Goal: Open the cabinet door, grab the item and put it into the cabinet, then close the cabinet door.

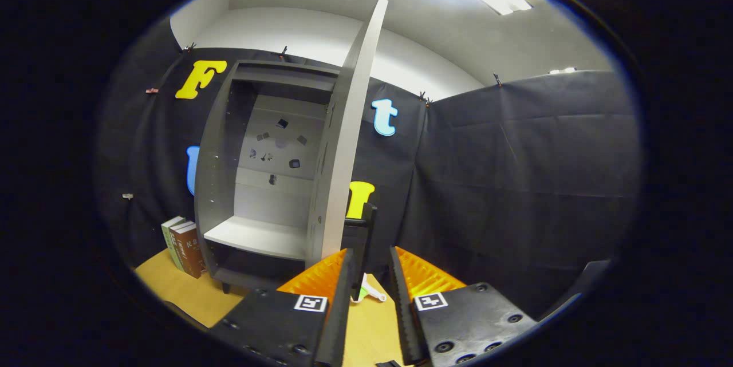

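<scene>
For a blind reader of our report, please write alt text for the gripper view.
A tall grey wooden cabinet stands with its grey door swung open, shelves bare. The gripper has its fingers open, and a small white item lies on the yellow tabletop between them; books stand left of the cabinet.

My two-finger handheld gripper presents two fingers with a gap between them, nothing clamped. Each finger carries a ribbed, ridged pad face; the inner edges are toothed, a fine sawtooth line running along each. At my 7 o'clock sits the left black matte mounting block, angular, with round screw heads along its lower edge. At my 5 o'clock sits the right black matte mounting block, with several recessed round screws near its outer and lower edges. Each block bears one small square white-and-black fiducial marker: left marker, right marker.
</scene>
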